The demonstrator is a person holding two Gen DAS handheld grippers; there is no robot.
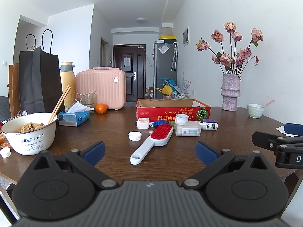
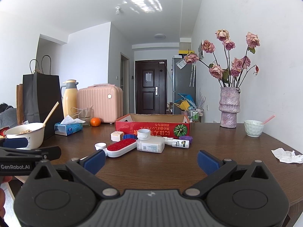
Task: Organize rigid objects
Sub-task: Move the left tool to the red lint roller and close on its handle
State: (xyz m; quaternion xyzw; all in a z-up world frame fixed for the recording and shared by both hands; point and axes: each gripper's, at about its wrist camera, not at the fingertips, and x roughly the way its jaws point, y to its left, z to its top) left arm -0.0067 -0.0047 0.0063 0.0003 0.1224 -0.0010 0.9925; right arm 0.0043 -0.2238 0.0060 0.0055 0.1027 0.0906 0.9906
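A white lint brush with a red pad [image 1: 153, 142] [image 2: 121, 147] lies on the brown table, its handle toward me. Behind it lie a white box of cotton swabs [image 1: 187, 129] [image 2: 151, 145], a roll of tape [image 1: 181, 118] [image 2: 143, 134], a small white bottle [image 1: 209, 126] [image 2: 178, 143], a white cube [image 1: 143, 123] [image 2: 117, 136], a blue ring [image 1: 160, 123], a purple lid [image 2: 186, 138] and a white cap [image 1: 134, 136] [image 2: 100, 146]. An open red cardboard box [image 1: 170, 111] [image 2: 151, 127] stands behind them. My left gripper [image 1: 150, 152] is open and empty just short of the brush handle. My right gripper [image 2: 151, 159] is open and empty.
A bowl of food with chopsticks [image 1: 30, 132] [image 2: 26, 134], a tissue pack [image 1: 73, 117], an orange [image 1: 101, 108], a pink case [image 1: 101, 87], a thermos and paper bags stand at the left. A vase of roses [image 1: 230, 92], a small bowl [image 1: 255, 110] and crumpled paper [image 2: 286, 155] are at the right.
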